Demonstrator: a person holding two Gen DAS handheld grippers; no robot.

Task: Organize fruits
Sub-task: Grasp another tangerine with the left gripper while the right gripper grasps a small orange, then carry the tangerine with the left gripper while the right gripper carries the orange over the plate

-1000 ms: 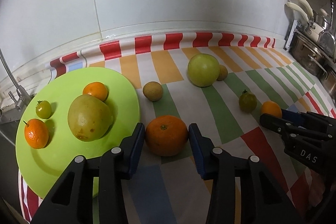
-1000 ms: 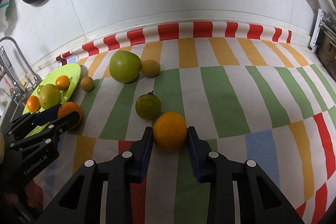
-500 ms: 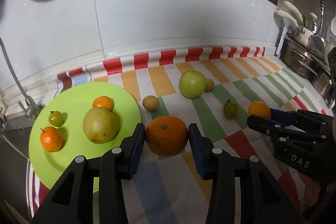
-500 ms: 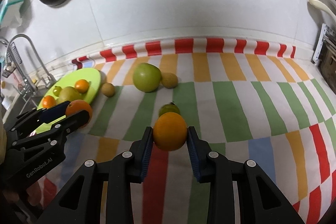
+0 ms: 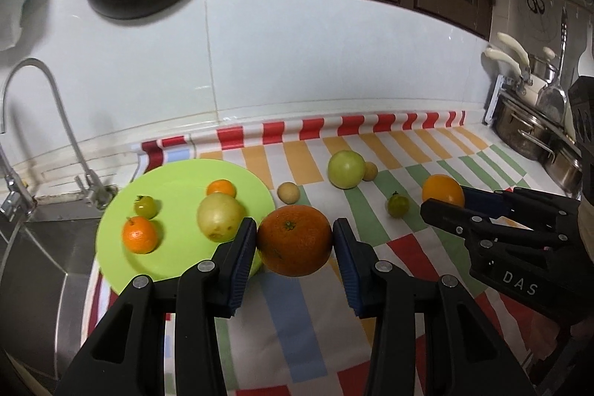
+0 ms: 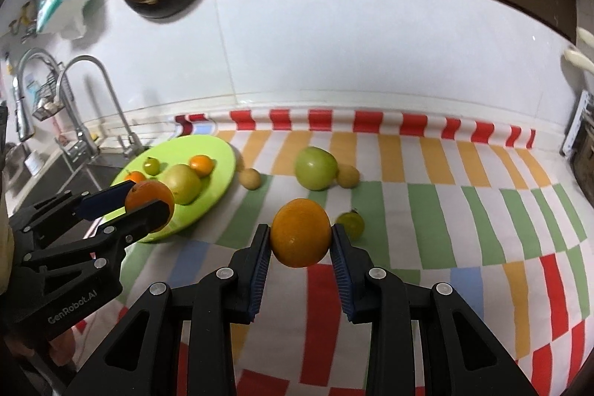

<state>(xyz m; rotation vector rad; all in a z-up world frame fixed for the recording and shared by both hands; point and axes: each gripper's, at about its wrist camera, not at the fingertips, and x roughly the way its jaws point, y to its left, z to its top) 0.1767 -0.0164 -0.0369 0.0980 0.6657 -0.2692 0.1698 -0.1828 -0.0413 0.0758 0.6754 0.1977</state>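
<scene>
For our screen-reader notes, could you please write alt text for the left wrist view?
The left gripper clamps a large orange above a striped cloth, beside a green plate holding four fruits. At right, the right gripper holds a smaller orange.

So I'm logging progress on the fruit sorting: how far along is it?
About halfway. Done: four fruits lie on the green plate. In hand: the left hand-held gripper grips a dark orange, and the right hand-held gripper grips a lighter orange, both off the cloth. Left: the green apple, two small tan fruits and a small green one on the striped cloth.
</scene>
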